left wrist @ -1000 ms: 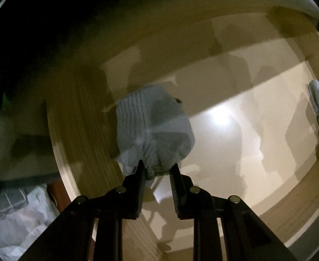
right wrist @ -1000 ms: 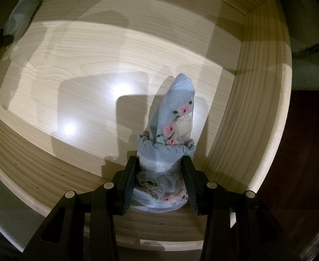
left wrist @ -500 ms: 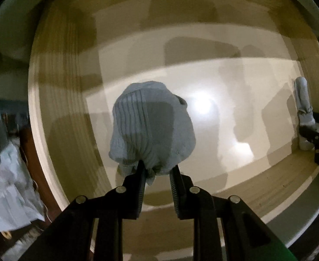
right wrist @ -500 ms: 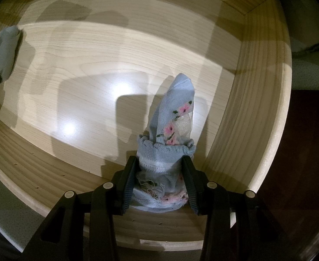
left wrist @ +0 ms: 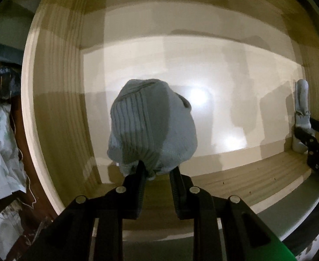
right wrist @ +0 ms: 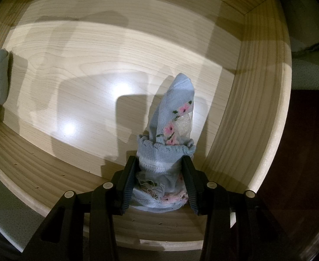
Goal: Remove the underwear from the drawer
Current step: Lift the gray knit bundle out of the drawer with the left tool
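both claws pinch underwear over drawer (right wrist: 266,117)

Dim, fisheye-warped views — 2 glare spots on the drawer floor (right wrist: 137,50).

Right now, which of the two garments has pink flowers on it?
The light-blue floral garment in the right gripper; the ribbed grey garment in the left gripper is plain.

Garment (left wrist: 153,128) in left tongs (left wrist: 157,173), over drawer (left wrist: 235,174) left end
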A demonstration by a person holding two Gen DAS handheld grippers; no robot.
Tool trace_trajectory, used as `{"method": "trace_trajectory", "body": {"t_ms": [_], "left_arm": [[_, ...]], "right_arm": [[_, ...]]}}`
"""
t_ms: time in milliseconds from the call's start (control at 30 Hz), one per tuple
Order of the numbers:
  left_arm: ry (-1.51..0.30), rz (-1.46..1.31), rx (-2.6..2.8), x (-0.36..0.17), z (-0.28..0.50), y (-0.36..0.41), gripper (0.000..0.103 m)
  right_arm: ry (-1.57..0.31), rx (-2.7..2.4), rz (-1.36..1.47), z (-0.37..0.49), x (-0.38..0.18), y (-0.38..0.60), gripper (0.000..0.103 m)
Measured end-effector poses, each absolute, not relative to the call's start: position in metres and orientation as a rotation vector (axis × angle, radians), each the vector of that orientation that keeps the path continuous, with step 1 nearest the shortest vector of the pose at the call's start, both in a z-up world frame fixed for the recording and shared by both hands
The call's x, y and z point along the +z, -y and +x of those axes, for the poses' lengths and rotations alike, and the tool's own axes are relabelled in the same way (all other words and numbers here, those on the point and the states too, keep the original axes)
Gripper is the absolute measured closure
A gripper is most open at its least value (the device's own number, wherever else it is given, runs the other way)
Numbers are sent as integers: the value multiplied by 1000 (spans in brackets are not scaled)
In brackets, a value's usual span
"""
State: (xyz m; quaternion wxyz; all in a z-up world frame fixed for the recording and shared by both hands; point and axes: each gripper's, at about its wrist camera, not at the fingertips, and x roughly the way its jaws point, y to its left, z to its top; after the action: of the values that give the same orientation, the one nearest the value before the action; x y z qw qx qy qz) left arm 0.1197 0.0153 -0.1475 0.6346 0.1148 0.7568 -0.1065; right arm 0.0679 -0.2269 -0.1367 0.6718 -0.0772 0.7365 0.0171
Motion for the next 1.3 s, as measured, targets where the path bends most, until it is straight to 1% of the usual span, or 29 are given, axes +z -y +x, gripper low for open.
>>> {"method": "trace_trajectory", "body": {"t_ms": [100,133,200,267,300,433,500,533,567,667,733,867,933,1100,1300], "left_arm": [[-1741,261,-235,-148,128,-18,81],[-1739,265,-233,-148,128,-19,78],[-1735,275,-239,-146,129,-17,76],[-1729,297,-251,-142,123,-10,65],[-1726,309,-256,-142,120,-4,63],[-1683,300,-279,-128,114,8,61],[-1660,264,-300,-119,112,10,55],[-1640,241,-308,-110,112,5,49],[-1614,220,-310,-102,115,2,46],[-1571,181,-304,-88,122,-2,45],[-1581,165,-300,-87,126,-4,45],[-1625,159,-299,-100,128,-6,45],[-1636,159,-297,-115,124,-8,45],[-1656,131,-283,-127,133,-9,45],[-1688,126,-254,-136,136,-8,40]], "right_arm": [[-1659,38,-174,68,-137,227,63],[-1659,38,-174,67,-137,228,63],[-1659,38,-174,68,-137,227,63],[-1658,38,-173,67,-137,228,63],[-1659,38,-173,67,-136,228,63],[-1659,38,-173,67,-136,229,63],[-1659,38,-173,67,-137,228,63],[-1659,38,-173,67,-136,228,63],[-1659,38,-173,67,-137,228,63],[-1659,37,-173,67,-136,229,63],[-1659,37,-173,66,-136,229,63],[-1658,37,-173,67,-136,229,63],[-1658,37,-173,66,-136,229,63],[-1658,37,-173,66,-136,230,63],[-1658,36,-172,66,-136,230,63]]}}
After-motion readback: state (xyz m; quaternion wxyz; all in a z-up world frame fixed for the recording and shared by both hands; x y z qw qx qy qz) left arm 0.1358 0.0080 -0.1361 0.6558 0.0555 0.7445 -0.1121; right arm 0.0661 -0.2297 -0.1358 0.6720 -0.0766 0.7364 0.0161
